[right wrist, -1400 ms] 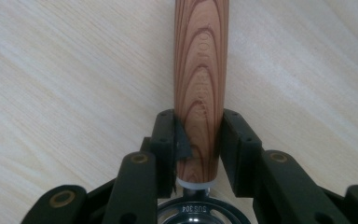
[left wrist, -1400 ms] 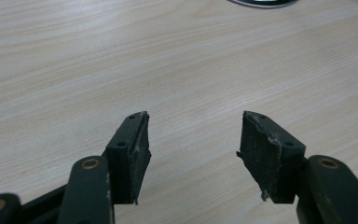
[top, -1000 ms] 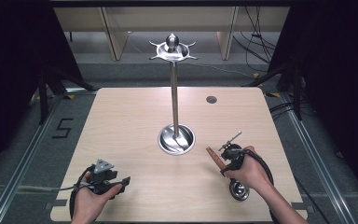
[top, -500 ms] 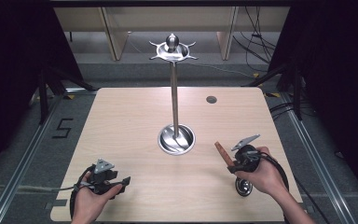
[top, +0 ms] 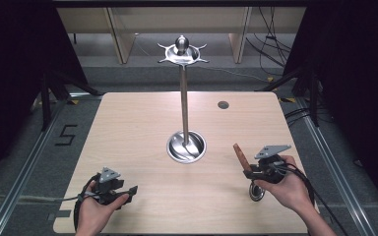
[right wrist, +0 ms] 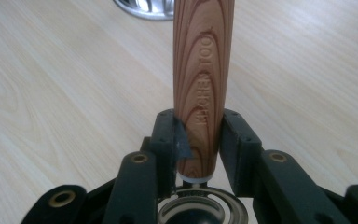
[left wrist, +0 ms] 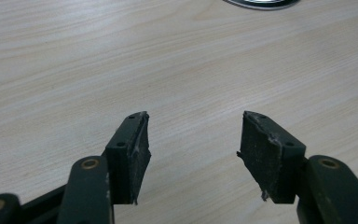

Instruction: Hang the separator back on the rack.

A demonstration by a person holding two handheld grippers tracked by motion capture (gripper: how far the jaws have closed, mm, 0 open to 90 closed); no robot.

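Scene: a pale wooden table (top: 142, 123) seen from above, with a person's two hands coming in from the near edge, each holding a black two-jaw gripper.

Right gripper (top: 248, 173): at about 4 o'clock from the table's middle, held in the person's right hand (top: 288, 187).

Right jaws: partly closed and pinching the lower end of a brown wood-grain handle (right wrist: 204, 79) of a kitchen utensil; both black pads press on its sides in the right gripper view.

Handle: it points up and away toward 11 o'clock in the high view (top: 240, 156), and bears the embossed words "KITCHEN TOOL".

Utensil head: a round shiny metal part (top: 256, 192) sits just below the right gripper, at its 6 o'clock; its exact shape cannot be told.

Left gripper (top: 132, 190): at about 7 o'clock, near the table's front edge, in the left hand (top: 96, 211).

Left jaws: spread wide apart, with bare table between the worn black pads (left wrist: 133, 149); they hold and touch nothing.

Stand: a tall silver metal pole (top: 184, 103) rising from a round shiny base (top: 186, 146) at the table's centre, topped by a hooked metal crown with a ball (top: 182, 49).

Table mark: a small dark round hole (top: 223, 104) at 1 o'clock.
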